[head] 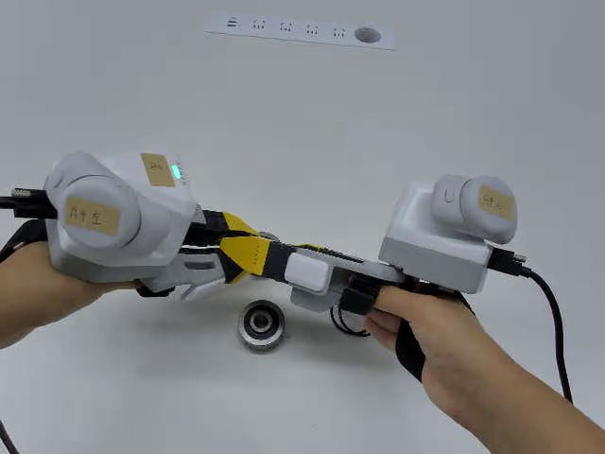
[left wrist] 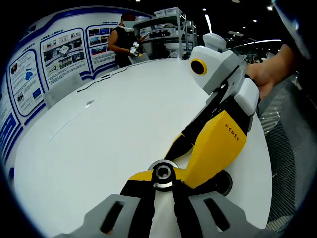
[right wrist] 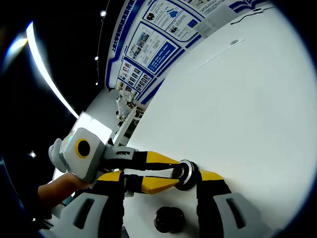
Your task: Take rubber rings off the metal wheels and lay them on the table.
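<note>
We see the left gripper [left wrist: 163, 182] with its black jaws closed on a small metal wheel [left wrist: 163, 174] above the white table [left wrist: 114, 124]. The right gripper [left wrist: 167, 168] comes in from the right, held by a hand [left wrist: 267, 74], with its yellow jaws on either side of that wheel; we can't tell its grip. A second wheel [left wrist: 225, 182] lies on the table, partly hidden. At the back are a person [left wrist: 124, 42] and wall posters [left wrist: 59, 52].

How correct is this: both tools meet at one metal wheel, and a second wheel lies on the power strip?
One error: the second wheel lies on the bare table, not on the power strip. The head view shows it.
</note>
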